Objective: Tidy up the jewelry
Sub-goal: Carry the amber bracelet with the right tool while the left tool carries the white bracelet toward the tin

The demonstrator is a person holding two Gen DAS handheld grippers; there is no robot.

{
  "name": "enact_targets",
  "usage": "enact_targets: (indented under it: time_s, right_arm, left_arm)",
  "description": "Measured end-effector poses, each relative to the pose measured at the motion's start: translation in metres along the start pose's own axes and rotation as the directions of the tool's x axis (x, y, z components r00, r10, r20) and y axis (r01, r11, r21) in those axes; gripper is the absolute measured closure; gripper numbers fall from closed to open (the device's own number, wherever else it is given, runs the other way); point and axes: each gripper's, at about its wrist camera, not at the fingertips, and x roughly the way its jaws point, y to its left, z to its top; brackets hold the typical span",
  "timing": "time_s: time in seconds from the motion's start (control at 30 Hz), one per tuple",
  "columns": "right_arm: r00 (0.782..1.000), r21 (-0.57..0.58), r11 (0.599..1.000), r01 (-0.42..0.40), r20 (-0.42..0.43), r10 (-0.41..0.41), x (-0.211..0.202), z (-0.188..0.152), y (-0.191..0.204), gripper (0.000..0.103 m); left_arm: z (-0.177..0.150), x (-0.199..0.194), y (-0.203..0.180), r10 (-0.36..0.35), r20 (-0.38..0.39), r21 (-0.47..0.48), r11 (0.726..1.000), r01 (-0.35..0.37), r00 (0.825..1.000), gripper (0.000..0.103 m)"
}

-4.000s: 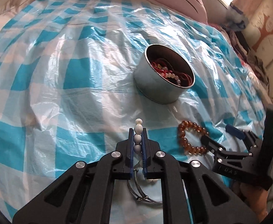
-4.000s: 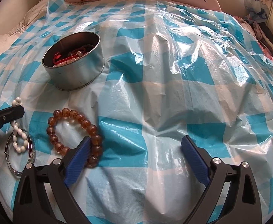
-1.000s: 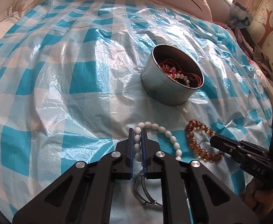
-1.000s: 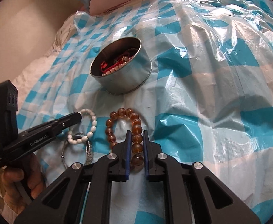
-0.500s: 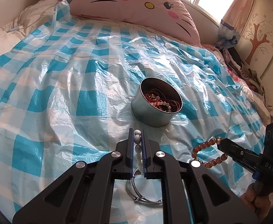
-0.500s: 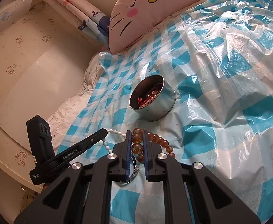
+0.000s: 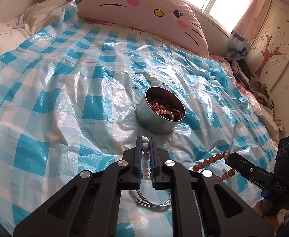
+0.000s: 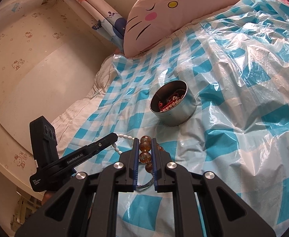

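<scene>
A round metal tin sits open on the bed's blue and white checked plastic sheet. Inside the tin is a jumble of red cords and pale beads, too tangled to tell one piece from another. Just on the near side of the tin, the left tool is pressed together on a white bead bracelet, and most of that bracelet is hidden between the tool's parts. To the right of it, also on the near side of the tin, the right tool is pinching a brown bead bracelet, which hangs off the sheet. A thin silver bangle lies on the sheet nearer than the tin, partly hidden under the left tool. A pink cat pillow lies far behind the tin.
</scene>
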Motion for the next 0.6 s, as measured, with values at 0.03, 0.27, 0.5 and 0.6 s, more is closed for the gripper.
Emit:
enact_targets:
  time_s: [0.03,0.27,0.5,0.6]
  right_arm:
    - [1.0,0.005,1.0,-0.003,0.007,0.003,-0.002,0.0,-0.001,0.09]
    - [0.999,0.012,1.0,0.009,0.032,-0.009,-0.007,-0.002,0.0,0.09]
    - [0.998,-0.052,0.997,0.054,0.03,-0.053,-0.006,-0.005,0.012,0.09]
    - [0.998,-0.06,0.996,0.062,0.028,-0.06,-0.005,-0.006,0.013,0.09]
  left_arm:
    - [0.0,-0.002,-0.001,-0.001,0.006,0.001,1.0,0.001,1.0,0.096]
    - [-0.006,-0.014,-0.01,0.027,0.042,0.044,0.999,-0.029,0.999,0.096]
    - [-0.01,-0.019,-0.022,0.084,0.068,0.108,0.99,-0.091,0.994,0.096]
    - [-0.011,-0.02,-0.024,0.093,0.075,0.119,0.988,-0.101,0.993,0.096]
